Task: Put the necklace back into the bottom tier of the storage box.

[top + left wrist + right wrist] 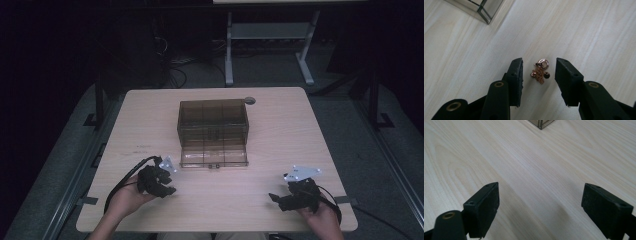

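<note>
- Closing the left gripper (538, 72) now risks a bad pinch: the gold chain jewellery (540, 71) is a small loose heap lying flat on the table (586, 30), so the pads may slide over it or catch just one strand
- Catching one strand likely means the rest dangles or slips out on the lift
- Sitting closer to the left jaw than the right, the heap could get pushed sideways before both pads bite
- Pressing too low could grind the jaw tips on the wood; staying too high likely closes on air
- Left gripper state: jaws apart, nothing gripped, tips at or just above the tabletop, can't tell which
- Chain position: between the left gripper's jaws, slightly left of centre, touching neither pad as far as I can see; ring clasp at the far end of the heap
- Clear smoky box (213, 131) stands near, ahead of that gripper, front flap down on the table
- Right gripper (540, 206) hangs wide open over bare wood, well apart from the chain, holding nothing
</note>
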